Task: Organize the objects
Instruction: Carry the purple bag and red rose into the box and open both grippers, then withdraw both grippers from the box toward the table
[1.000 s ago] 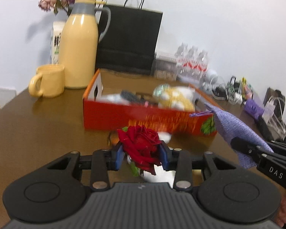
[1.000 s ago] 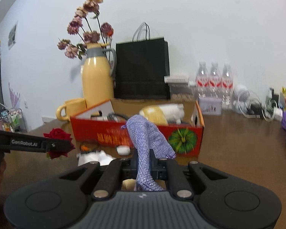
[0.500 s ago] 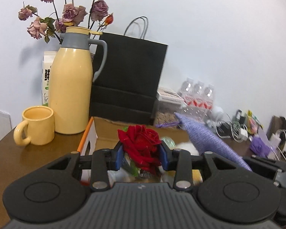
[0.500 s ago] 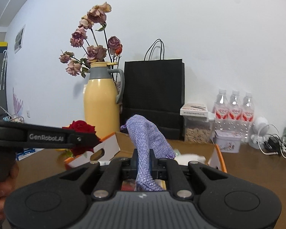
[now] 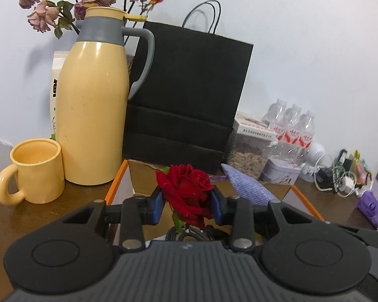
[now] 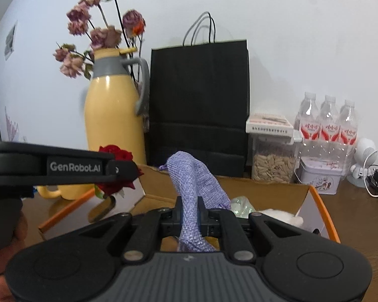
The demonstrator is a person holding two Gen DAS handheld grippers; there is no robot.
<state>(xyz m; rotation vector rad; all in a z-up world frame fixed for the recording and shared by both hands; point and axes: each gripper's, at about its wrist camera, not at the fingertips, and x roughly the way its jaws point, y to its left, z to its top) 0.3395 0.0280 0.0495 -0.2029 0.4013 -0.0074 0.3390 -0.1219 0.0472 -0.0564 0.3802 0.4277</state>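
Between left tool (image 5: 186, 205) pads, red rose (image 5: 185, 191)

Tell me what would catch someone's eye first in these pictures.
The red rose clamped in the left hand-held gripper, held over the open orange box. Next, the purple cloth pouch pinched in the right hand-held gripper above the same box. Behind stand a tall yellow jug and a black paper bag.

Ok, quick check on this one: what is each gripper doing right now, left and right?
Left gripper: closed on the red rose, above the orange box.
Right gripper: closed on the purple woven pouch, also above the box.
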